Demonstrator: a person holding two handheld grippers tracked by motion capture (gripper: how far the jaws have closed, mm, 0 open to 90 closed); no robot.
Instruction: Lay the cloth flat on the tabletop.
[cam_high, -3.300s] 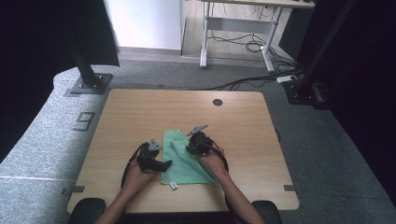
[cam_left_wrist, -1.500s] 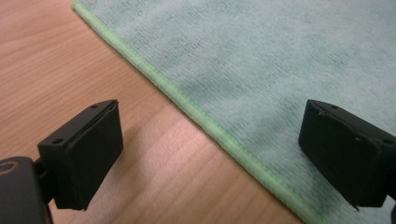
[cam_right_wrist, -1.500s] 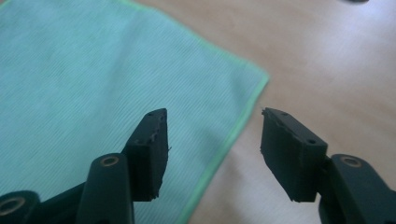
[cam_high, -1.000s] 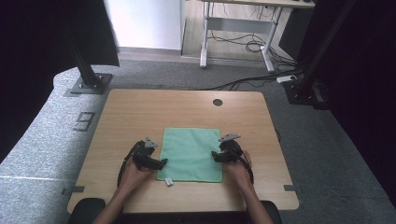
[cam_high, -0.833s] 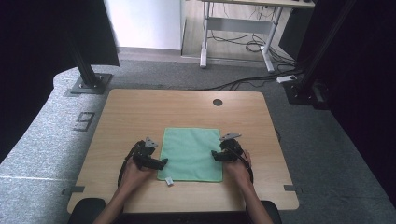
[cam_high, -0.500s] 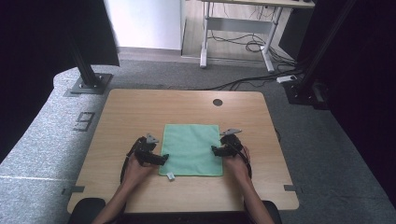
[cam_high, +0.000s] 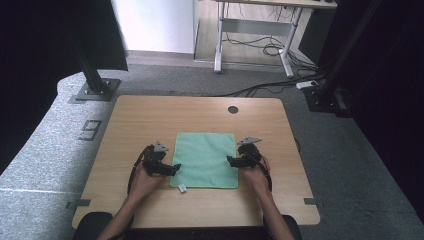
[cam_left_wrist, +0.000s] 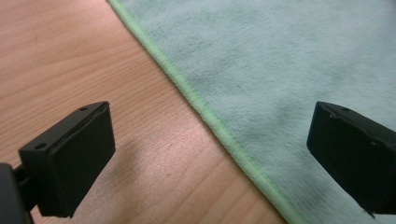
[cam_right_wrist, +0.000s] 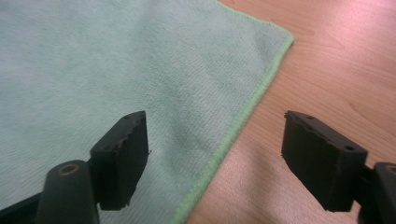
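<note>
Both forearms reach forward over the table (cam_high: 150, 117), the left gripper (cam_high: 172, 169) and right gripper (cam_high: 231, 160) released, jaws wide, straddling opposite side hems of the flat green cloth (cam_high: 206, 159).

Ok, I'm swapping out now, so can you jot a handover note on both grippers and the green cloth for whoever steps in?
Left gripper: open, fingers straddling the left edge of the green cloth, nothing gripped.
Right gripper: open, straddling the right edge below the far corner, nothing gripped.
Cloth: spread flat, one layer, mid-table, small white tag at its near left corner.
Done: cloth laid out smooth.
Left: likely pinch both edges and fold; nothing folded yet.
</note>
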